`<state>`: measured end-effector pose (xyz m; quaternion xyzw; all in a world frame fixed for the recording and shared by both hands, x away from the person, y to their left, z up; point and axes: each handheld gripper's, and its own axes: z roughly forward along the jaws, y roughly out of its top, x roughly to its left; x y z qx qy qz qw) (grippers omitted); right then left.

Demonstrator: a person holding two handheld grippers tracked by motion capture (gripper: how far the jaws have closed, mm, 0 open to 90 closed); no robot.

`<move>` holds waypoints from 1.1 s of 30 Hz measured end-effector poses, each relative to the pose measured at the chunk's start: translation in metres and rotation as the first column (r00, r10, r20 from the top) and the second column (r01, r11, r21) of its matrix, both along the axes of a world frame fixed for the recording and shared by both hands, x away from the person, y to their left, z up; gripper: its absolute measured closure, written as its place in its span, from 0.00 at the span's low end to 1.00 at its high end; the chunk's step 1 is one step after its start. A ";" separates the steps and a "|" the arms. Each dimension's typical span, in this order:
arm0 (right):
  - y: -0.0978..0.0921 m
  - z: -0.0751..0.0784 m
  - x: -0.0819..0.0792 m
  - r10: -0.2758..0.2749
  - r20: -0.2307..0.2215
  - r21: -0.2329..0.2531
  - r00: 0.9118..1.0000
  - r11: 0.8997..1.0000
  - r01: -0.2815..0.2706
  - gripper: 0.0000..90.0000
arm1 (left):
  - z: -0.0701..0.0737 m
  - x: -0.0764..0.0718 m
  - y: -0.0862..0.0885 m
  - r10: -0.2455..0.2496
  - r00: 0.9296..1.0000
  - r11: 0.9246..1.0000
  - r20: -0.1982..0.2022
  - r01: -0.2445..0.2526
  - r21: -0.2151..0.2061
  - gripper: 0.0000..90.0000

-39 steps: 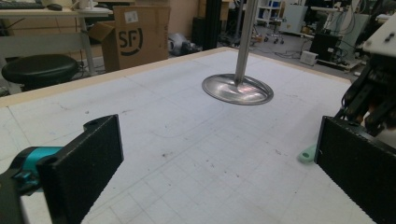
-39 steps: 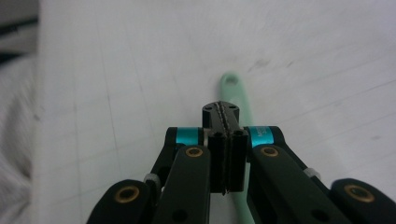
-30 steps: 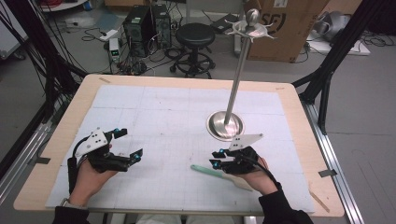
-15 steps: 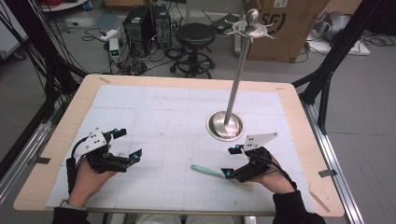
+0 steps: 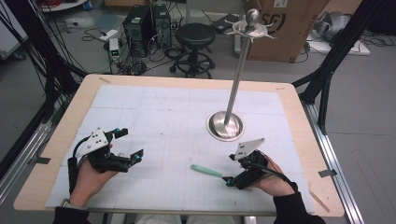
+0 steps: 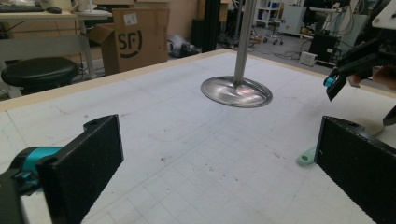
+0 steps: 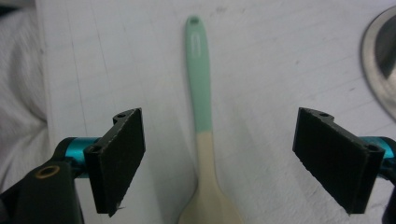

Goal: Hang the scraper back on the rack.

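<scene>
My right hand-held gripper [image 5: 229, 179] has swung toward 6 o'clock, jaws spread astride the spoon [image 7: 201, 126], w/o contact yet. Left hand-held gripper [image 5: 133, 144] unmoved, spread, idle.

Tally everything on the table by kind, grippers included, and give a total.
Spoon, green handle, cream bowl end: 1
Metal stand with round base and pole: 1
White mat: 1
Grippers: 2, the left gripper and the right gripper, both open
Total: 5
</scene>
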<state>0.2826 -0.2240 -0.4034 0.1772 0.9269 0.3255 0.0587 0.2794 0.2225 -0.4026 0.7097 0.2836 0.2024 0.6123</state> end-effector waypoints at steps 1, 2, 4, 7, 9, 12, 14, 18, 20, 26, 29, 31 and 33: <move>0.002 -0.001 -0.001 0.007 -0.010 -0.023 1.000 1.000 -0.008 0.19 | 0.000 0.000 0.000 0.002 1.000 1.000 0.000 -0.002 0.002 0.02; 0.004 -0.001 -0.001 0.016 -0.013 -0.046 1.000 0.999 -0.017 0.22 | 0.000 0.000 0.000 0.002 1.000 1.000 -0.001 -0.002 0.004 0.02; 0.007 -0.002 -0.001 0.024 -0.017 -0.086 1.000 0.996 -0.025 0.24 | 0.000 0.000 0.000 -0.001 1.000 1.000 0.000 0.001 0.007 0.02; 0.010 -0.003 -0.001 0.034 -0.029 -0.139 0.999 0.990 -0.038 0.32 | 0.000 0.000 0.000 0.000 1.000 1.000 -0.003 0.000 0.006 0.02; 0.012 -0.005 -0.001 0.034 -0.037 -0.169 0.999 0.985 -0.040 0.38 | -0.001 0.000 0.000 0.000 1.000 1.000 -0.003 0.000 0.007 0.02; 0.017 -0.008 0.000 0.047 -0.052 -0.213 0.998 0.975 -0.057 0.48 | -0.001 -0.001 0.001 -0.001 1.000 1.000 -0.004 0.001 0.011 0.02; 0.020 -0.010 0.001 0.046 -0.053 -0.237 0.998 0.970 -0.057 0.56 | -0.001 -0.001 0.001 0.000 1.000 1.000 -0.005 0.000 0.012 0.02; 0.024 -0.011 0.001 0.059 -0.070 -0.272 0.996 0.959 -0.076 0.66 | -0.001 -0.002 0.003 0.005 1.000 1.000 -0.005 -0.005 0.008 0.02; 0.026 -0.010 0.000 0.059 -0.078 -0.285 0.995 0.955 -0.078 0.71 | -0.001 -0.002 0.003 0.008 1.000 1.000 -0.005 -0.008 0.008 0.02; 0.031 -0.008 0.001 0.044 -0.104 -0.325 0.994 0.943 -0.075 0.75 | -0.001 -0.004 0.006 0.012 1.000 1.000 -0.005 -0.012 0.007 0.02; 0.030 -0.009 0.003 0.033 -0.114 -0.320 0.993 0.945 -0.068 0.79 | -0.001 -0.005 0.006 0.016 1.000 1.000 -0.004 -0.016 0.006 0.02; 0.030 -0.009 0.004 0.030 -0.112 -0.323 0.993 0.944 -0.065 0.84 | -0.002 -0.005 0.006 0.013 1.000 1.000 -0.005 -0.013 0.008 0.02; 0.031 -0.008 0.002 0.028 -0.113 -0.326 0.993 0.943 -0.064 0.89 | -0.002 -0.005 0.005 0.012 1.000 1.000 -0.008 -0.012 0.010 0.02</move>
